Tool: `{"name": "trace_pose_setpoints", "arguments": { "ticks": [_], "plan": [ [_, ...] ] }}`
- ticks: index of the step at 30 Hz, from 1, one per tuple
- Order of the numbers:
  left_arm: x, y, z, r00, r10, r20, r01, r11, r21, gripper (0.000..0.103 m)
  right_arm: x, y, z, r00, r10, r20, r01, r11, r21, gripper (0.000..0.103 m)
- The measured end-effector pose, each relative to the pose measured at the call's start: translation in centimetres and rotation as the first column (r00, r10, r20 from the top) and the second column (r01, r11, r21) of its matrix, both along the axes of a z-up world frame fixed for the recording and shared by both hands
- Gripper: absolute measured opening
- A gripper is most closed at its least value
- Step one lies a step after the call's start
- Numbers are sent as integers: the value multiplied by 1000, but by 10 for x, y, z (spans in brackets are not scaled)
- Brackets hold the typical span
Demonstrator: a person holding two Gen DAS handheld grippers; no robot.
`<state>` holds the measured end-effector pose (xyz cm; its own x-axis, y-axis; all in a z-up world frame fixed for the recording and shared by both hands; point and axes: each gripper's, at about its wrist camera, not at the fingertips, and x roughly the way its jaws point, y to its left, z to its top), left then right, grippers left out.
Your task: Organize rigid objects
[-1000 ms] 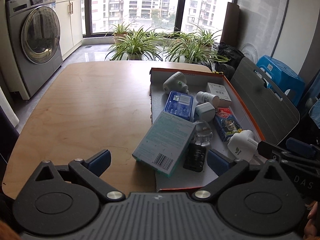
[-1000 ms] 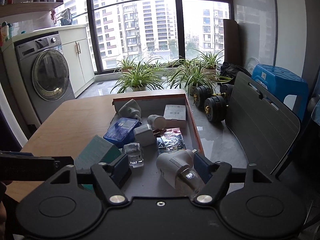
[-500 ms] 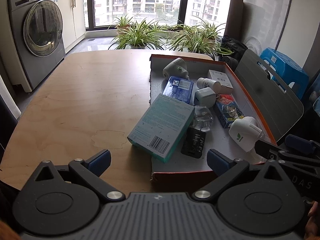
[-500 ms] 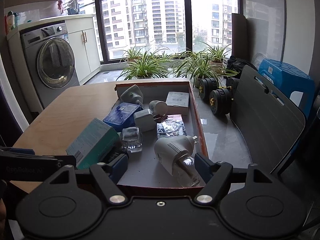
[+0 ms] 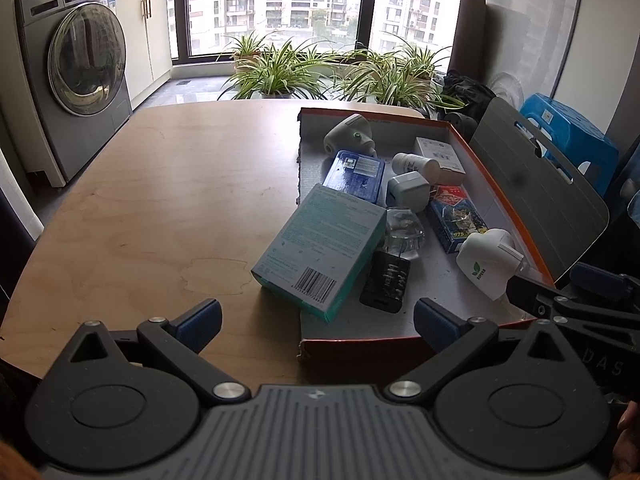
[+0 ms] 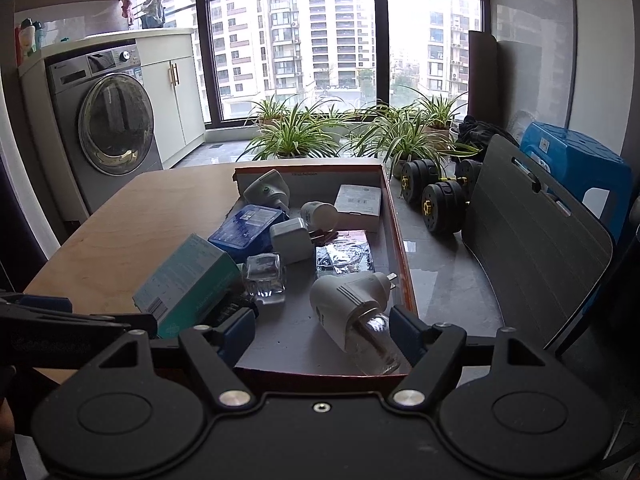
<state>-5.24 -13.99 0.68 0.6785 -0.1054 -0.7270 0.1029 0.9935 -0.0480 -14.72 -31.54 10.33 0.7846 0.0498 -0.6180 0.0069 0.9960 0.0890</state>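
We see the left gripper (image 5: 316, 316): black linkage arms, blue pads, silver pivot screws, round black discs, ribbed grey centre plate. Our right gripper (image 6: 322, 326) is the same black build with blue pads, silver screws, one small centre screw.

Background: washing machine (image 6: 110, 128) at left beside white cabinets (image 6: 176, 104); potted plants (image 5: 280, 68) along the window (image 6: 296, 36); dumbbells (image 6: 436, 200) on the floor; grey chair back (image 6: 532, 240) and blue stool (image 6: 576, 164) at right; wooden bench (image 5: 160, 200).
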Motion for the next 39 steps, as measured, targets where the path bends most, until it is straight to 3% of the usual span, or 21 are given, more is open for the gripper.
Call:
{"name": "trace_pose_setpoints", "arguments": {
  "ticks": [39],
  "plan": [
    [-3, -4, 2, 1000, -17, 14, 17, 1000, 8, 103, -1, -2, -2, 1000, -4, 4, 4, 1000, -1, 89]
  ]
}}
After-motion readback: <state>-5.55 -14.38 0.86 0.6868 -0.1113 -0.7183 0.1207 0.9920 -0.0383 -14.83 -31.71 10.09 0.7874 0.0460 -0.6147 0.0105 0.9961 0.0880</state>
